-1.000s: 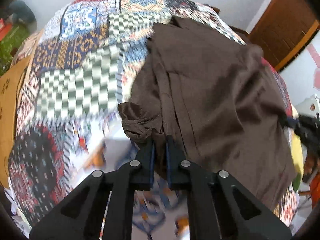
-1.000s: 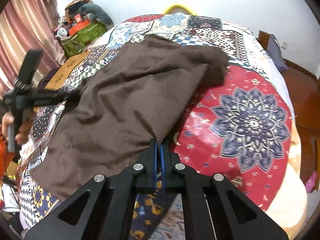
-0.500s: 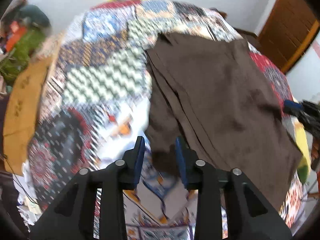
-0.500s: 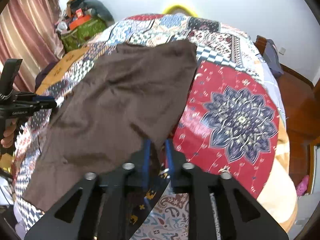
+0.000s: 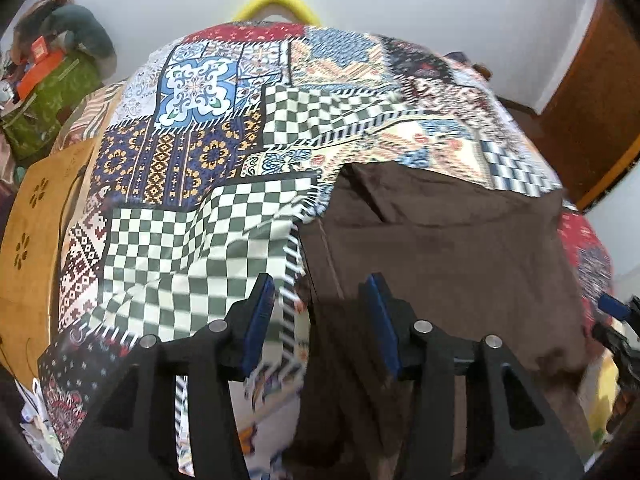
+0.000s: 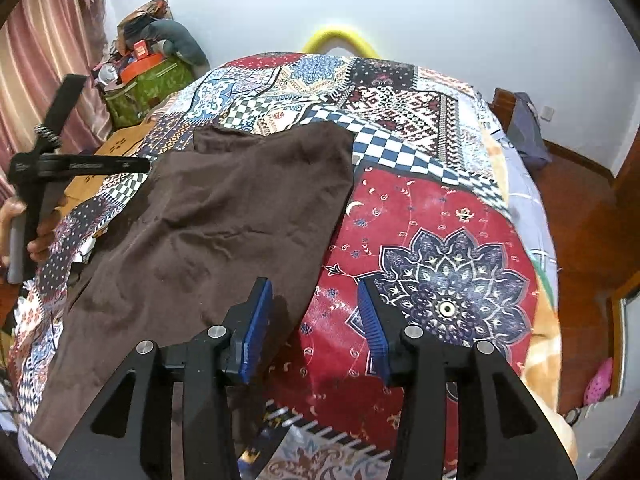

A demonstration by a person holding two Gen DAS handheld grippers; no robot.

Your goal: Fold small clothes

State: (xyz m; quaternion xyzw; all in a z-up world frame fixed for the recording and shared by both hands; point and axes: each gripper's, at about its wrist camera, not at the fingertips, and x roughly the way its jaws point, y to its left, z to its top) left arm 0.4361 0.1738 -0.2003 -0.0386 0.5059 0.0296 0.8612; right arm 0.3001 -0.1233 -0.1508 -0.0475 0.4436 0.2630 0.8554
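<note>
Under everything you have the bed, covered by a patchwork bedspread (image 6: 440, 216) of red, blue and checkered panels that fills most of both wrist views. Across its left half, as your right wrist camera sees it, lies the brown garment (image 6: 224, 232), spread nearly flat with soft wrinkles, one long edge running beside the red floral panel and its far end reaching toward the checkered patches. In your left wrist view the same brown garment (image 5: 440, 248) sits to the right of the green-and-white checks, its near part blurred. At the far left corner of the room a green box (image 6: 148, 84) stands heaped with things: an orange box and a grey stuffed shape rest on top, the rest too jumbled to tell. Beside the bed a tan wooden board (image 5: 32, 216) with cut-out flower holes shows. Your left gripper (image 5: 320, 316) has its blue-padded jaws spread wide over the garment's left edge, holding nothing. Your right gripper (image 6: 316, 320) is likewise spread apart, one pad over the garment's near edge and the other over the red panel, gripping nothing. A yellow curved bar (image 6: 340, 40) peeks up behind the bed's far end.
</note>
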